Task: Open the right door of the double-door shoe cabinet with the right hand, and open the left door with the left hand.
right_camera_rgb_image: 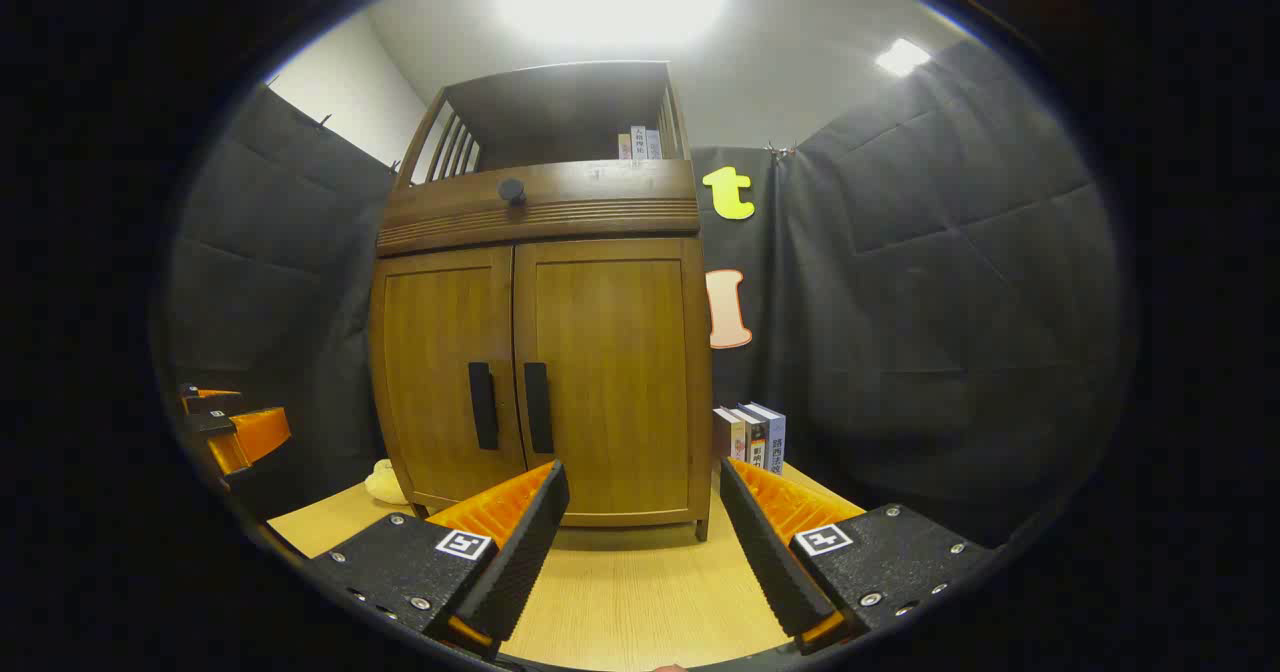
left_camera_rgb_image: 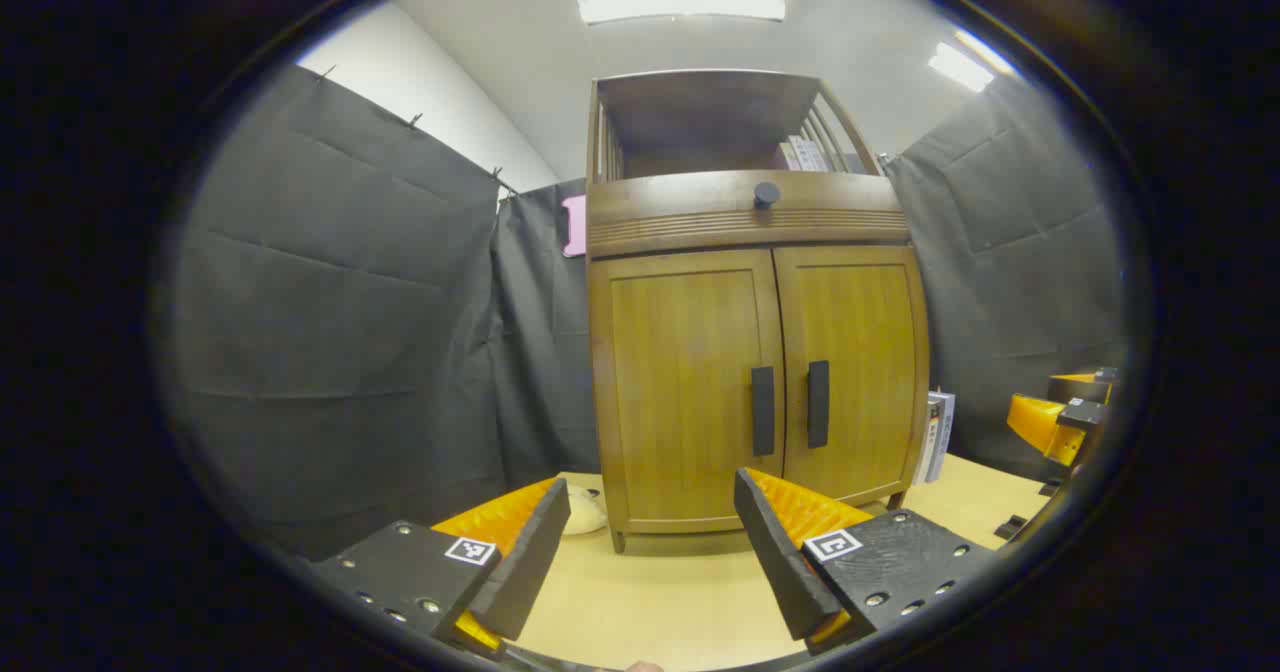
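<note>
So far neither door has been touched: the brown wooden double-door shoe cabinet point(left_camera_rgb_image: 755, 372) stands upright at the centre of the left gripper view, on the pale wooden table point(left_camera_rgb_image: 650, 592), with both doors closed flush. Your left gripper point(left_camera_rgb_image: 645, 552) sits at the bottom of that view with its orange-and-black fingers spread wide and nothing between them, well short of the cabinet. Your right gripper point(right_camera_rgb_image: 640, 552) shows the same way at the bottom of the right gripper view, fingers apart and empty, and also near the right edge of the left gripper view. In the right gripper view the right door point(right_camera_rgb_image: 610, 382) fills the centre, and its black vertical bar handle point(right_camera_rgb_image: 538, 407) lies just beside the seam, next to the left door's black vertical bar handle point(right_camera_rgb_image: 483, 405). Take each door by its own bar, closing the fingers across the bar's width near its middle. The handles look rigid and smooth, so a firm pinch is likely needed to stop slipping. Solid panels like these should swing stiffly on their hinges, so pull outward along an arc, not straight back. The two bars stand close together, so approach from your own side. A short row of upright books point(right_camera_rgb_image: 750, 437) stands at the cabinet's right, near the door's likely swing.
</note>
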A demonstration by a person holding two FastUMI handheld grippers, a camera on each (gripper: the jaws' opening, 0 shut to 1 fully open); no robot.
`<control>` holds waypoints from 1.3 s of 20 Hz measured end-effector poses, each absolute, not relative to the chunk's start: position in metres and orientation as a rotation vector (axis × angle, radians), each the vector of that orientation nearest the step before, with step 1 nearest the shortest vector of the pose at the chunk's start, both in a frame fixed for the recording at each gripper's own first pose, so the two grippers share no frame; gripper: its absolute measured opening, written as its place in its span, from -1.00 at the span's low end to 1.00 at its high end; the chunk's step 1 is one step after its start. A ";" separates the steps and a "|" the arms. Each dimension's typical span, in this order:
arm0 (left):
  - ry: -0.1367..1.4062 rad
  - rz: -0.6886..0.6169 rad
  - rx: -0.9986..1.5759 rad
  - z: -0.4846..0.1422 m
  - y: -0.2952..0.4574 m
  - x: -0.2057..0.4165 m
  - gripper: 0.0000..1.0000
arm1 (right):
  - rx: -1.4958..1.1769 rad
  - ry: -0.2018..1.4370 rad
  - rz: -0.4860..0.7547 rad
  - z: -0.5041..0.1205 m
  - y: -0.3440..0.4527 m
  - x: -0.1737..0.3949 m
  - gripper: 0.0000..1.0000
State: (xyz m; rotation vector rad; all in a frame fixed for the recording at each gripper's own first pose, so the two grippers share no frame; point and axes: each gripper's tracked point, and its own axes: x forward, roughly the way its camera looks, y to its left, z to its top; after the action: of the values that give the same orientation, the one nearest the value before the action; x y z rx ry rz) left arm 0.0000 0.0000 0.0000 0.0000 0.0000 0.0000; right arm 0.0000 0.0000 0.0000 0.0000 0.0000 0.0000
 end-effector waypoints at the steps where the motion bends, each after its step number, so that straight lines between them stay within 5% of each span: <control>1: -0.001 0.001 0.001 0.000 0.000 0.001 0.90 | -0.003 0.002 0.000 -0.001 0.001 0.001 0.89; 26: -0.018 0.050 0.012 0.005 0.007 0.003 1.00 | 0.023 -0.019 0.070 0.013 0.026 0.041 0.89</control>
State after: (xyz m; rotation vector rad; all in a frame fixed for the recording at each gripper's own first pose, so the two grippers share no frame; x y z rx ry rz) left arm 0.0026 0.0065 0.0055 0.0120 -0.0185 0.0501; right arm 0.0410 0.0257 0.0128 0.0235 -0.0193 0.0700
